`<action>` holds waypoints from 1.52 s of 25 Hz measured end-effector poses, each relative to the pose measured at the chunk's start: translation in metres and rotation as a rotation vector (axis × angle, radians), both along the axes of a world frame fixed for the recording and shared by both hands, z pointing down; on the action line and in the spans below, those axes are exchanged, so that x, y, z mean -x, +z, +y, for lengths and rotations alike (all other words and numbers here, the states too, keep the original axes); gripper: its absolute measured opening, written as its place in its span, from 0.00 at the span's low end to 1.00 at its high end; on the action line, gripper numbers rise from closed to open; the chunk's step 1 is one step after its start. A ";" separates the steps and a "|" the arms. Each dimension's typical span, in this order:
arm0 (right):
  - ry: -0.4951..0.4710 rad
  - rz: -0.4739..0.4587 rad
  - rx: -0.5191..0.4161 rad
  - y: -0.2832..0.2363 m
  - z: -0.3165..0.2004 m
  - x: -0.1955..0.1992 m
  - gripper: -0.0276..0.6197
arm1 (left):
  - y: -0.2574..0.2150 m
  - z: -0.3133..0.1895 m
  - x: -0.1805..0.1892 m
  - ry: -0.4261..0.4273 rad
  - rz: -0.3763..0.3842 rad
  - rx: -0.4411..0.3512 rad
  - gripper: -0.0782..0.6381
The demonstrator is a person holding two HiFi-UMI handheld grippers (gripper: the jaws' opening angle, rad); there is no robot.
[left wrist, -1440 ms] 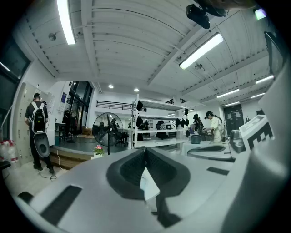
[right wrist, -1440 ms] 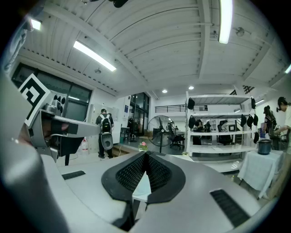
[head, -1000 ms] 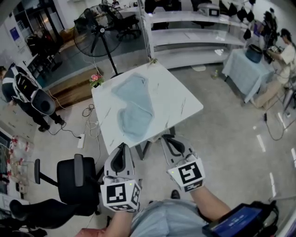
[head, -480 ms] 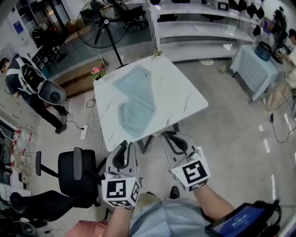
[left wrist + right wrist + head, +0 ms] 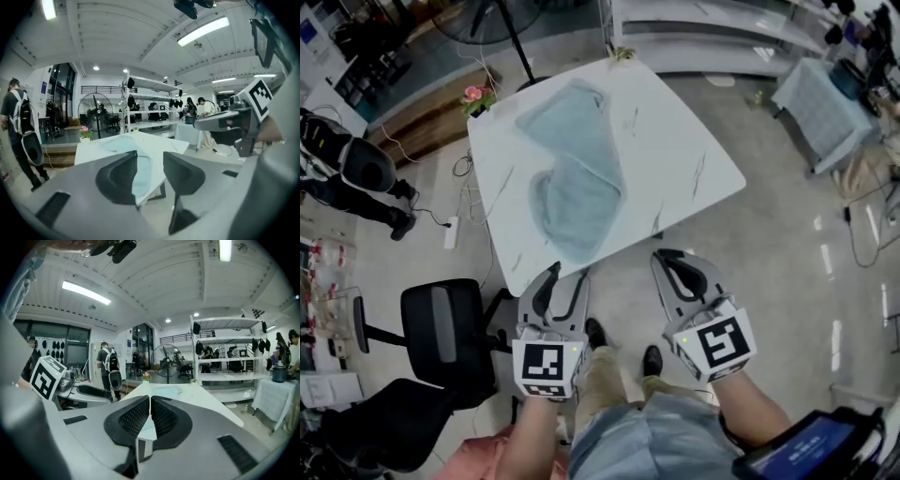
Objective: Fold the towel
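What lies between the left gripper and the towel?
Only a narrow strip of bare table, in the head view. The left gripper, whose jaws have just been opening with nothing between them, hangs at the table's near edge, short of the towel.

Left tool (image 5: 565, 278), jaws just opening, and right tool (image 5: 673, 259): grey, black-padded, each with 1 black-and-white marker cube.

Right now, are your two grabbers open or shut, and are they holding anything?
Left gripper: open, its jaws have just been opening, nothing between them.
Right gripper: shut, holding nothing.
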State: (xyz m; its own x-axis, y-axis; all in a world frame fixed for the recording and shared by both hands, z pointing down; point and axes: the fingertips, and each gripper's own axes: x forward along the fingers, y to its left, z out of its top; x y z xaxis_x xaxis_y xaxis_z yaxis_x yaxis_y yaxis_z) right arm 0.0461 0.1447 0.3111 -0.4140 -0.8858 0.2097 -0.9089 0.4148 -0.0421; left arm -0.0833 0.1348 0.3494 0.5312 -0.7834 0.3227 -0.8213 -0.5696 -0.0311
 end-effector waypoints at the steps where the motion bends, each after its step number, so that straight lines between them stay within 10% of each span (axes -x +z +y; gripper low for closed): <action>1: 0.009 0.001 0.019 0.007 -0.006 0.003 0.08 | 0.011 -0.006 0.002 0.022 -0.016 0.019 0.36; 21: 0.160 0.045 0.244 0.115 -0.063 -0.003 0.07 | 0.183 -0.052 0.004 0.293 -0.292 0.318 0.34; 25: 0.145 0.040 0.242 0.112 -0.067 0.003 0.07 | 0.177 -0.063 0.011 0.261 -0.263 0.384 0.15; 38: 0.098 0.049 0.071 0.033 -0.087 0.016 0.07 | 0.006 -0.066 -0.016 0.253 0.143 0.321 0.13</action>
